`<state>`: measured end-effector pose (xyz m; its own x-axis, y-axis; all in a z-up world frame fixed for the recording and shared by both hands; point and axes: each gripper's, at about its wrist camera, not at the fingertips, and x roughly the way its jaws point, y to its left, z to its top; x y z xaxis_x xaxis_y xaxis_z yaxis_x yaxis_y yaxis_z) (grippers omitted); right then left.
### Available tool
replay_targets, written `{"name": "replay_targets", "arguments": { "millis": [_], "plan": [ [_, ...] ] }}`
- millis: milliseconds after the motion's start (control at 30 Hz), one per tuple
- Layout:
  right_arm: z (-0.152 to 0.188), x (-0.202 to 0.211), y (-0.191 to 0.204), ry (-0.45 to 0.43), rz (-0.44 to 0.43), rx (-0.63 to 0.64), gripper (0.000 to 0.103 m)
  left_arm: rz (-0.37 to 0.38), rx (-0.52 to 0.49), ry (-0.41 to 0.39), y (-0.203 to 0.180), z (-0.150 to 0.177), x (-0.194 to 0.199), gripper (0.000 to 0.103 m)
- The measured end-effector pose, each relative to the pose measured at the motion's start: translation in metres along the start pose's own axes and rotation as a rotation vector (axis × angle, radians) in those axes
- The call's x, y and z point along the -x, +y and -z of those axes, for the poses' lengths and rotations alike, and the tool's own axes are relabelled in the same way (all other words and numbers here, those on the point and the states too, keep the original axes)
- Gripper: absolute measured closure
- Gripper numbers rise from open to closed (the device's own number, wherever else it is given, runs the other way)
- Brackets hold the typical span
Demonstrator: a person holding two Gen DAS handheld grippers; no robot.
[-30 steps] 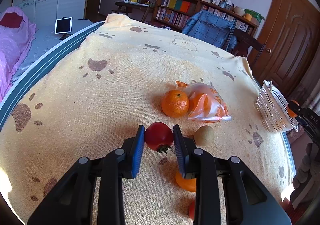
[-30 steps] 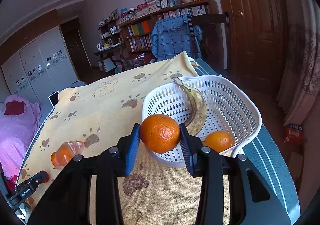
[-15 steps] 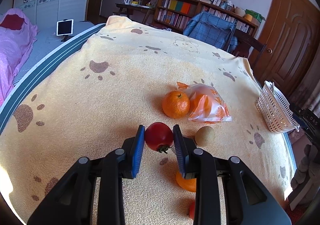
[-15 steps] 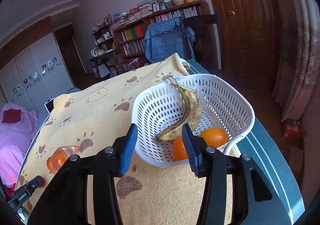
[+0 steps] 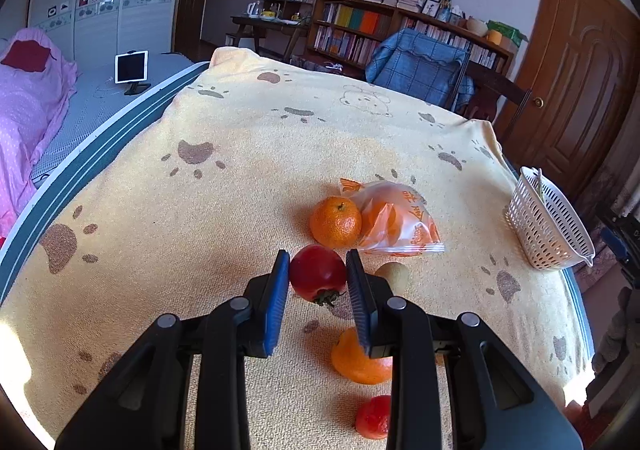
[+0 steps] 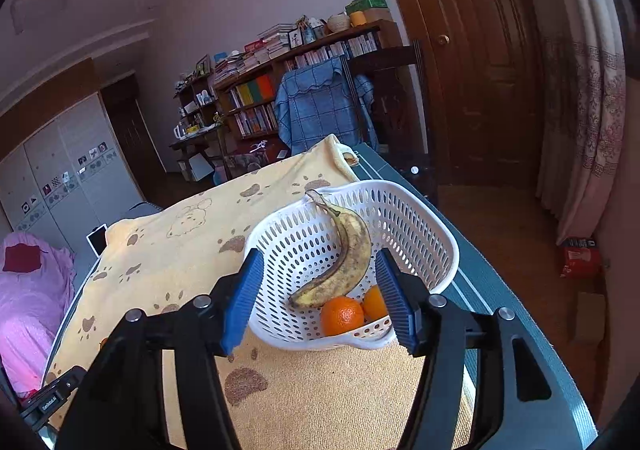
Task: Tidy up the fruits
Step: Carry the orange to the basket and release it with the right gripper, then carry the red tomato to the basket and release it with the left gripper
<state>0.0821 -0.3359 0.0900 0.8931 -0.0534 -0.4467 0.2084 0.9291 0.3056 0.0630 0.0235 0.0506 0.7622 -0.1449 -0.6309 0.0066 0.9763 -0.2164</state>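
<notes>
My left gripper (image 5: 318,280) is shut on a red tomato (image 5: 317,273) and holds it above the yellow paw-print cloth (image 5: 240,177). Beyond it lie an orange (image 5: 335,221), a clear bag of oranges (image 5: 394,219) and a kiwi (image 5: 394,274). Under the gripper lie another orange (image 5: 358,362) and a small red fruit (image 5: 374,416). My right gripper (image 6: 320,300) is open and empty above the near rim of the white basket (image 6: 416,217). The basket holds a spotted banana (image 6: 348,254) and two oranges (image 6: 342,314). The basket also shows at the left wrist view's right edge (image 5: 544,217).
The cloth covers a table with a dark striped edge (image 6: 492,290). A chair with a blue plaid cover (image 5: 420,65) stands at the far end. A bookshelf (image 5: 360,25) and a wooden door (image 5: 580,81) are behind. A pink bed (image 5: 24,97) is to the left.
My right gripper has opened and let go of the orange, which now lies in the basket; the jaws have opened wider. My left gripper still holds the tomato, almost unmoved.
</notes>
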Motion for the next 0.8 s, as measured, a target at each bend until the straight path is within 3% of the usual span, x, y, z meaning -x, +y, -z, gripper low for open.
{"name": "replay_targets", "arguments": {
  "millis": [333, 567, 800],
  "plan": [
    [-0.019, -0.008, -0.029, -0.025, 0.089, -0.041, 0.039, 0.152, -0.105, -0.004, -0.077, -0.013, 0.007, 0.074],
    [-0.011, -0.019, -0.056, -0.017, 0.138, -0.139, 0.039, 0.274, -0.209, 0.029, -0.152, -0.02, -0.009, 0.074],
    [0.002, -0.018, -0.053, -0.048, 0.164, -0.133, 0.039, 0.353, -0.297, 0.045, -0.218, -0.025, -0.027, 0.074]
  ]
}}
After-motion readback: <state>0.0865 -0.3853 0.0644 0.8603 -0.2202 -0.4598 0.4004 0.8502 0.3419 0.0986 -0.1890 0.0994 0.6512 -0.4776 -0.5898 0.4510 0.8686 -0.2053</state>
